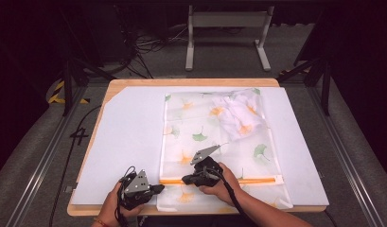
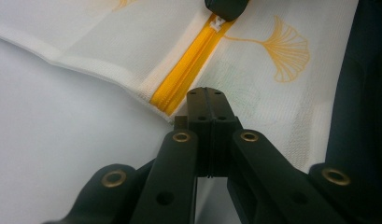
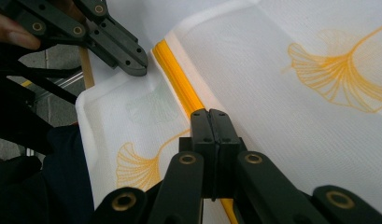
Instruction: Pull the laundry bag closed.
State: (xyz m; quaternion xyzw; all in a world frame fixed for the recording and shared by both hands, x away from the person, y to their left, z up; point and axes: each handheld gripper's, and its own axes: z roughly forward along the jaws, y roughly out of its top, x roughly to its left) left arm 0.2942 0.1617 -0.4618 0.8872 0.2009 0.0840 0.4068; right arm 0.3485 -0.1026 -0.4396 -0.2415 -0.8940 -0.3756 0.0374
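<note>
The mesh bag [image 1: 215, 142] is white and sheer, printed with ginkgo leaves in orange and green, and its zipper [image 1: 238, 180] is bright orange-yellow with a white pull [image 2: 216, 24]. It lies on a pale white sheet [image 1: 129, 142] over a light wooden table [image 1: 191, 82]. Both claws, left [image 1: 155, 188] and right [image 1: 186, 178], are black with brass-coloured rivets and grey top plates.
</note>
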